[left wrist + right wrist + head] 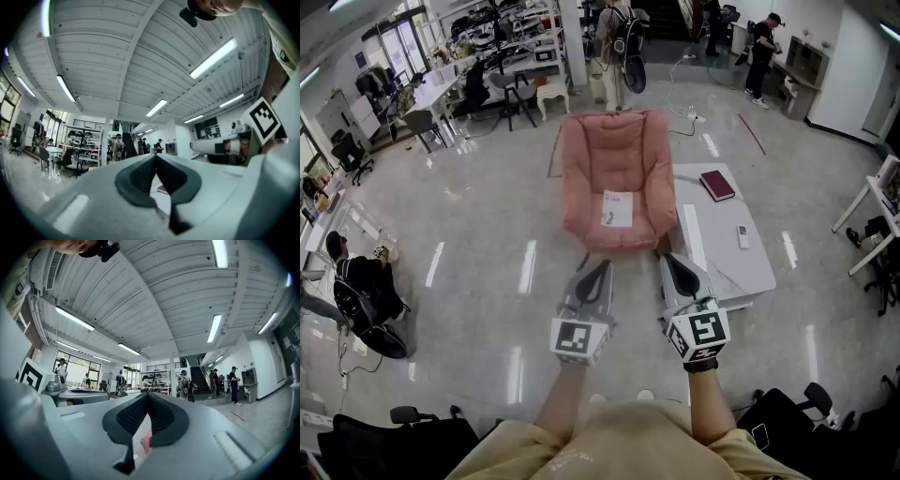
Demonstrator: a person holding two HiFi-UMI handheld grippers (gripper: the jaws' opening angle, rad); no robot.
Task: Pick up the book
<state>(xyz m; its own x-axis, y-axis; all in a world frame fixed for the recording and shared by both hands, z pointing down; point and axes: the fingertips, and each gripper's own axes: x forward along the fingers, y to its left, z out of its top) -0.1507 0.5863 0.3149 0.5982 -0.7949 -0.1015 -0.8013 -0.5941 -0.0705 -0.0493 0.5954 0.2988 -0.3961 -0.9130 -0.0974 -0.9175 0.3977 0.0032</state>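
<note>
Our left claw [602, 267] and right claw [670, 261] were shut, empty. The dark red hardcover book [717, 184] lay on the white desk [724, 251] right of the pink padded armchair [617, 169]; reaching it with an opened claw seemed next.

Head view looks steeply down over left gripper [598, 266] and right gripper [668, 259]; their own views face level, sharing the staircase [129, 144] [200, 378].

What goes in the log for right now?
left gripper: shut, empty | right gripper: shut, empty | dark red book: untouched on white rectangular table
</note>
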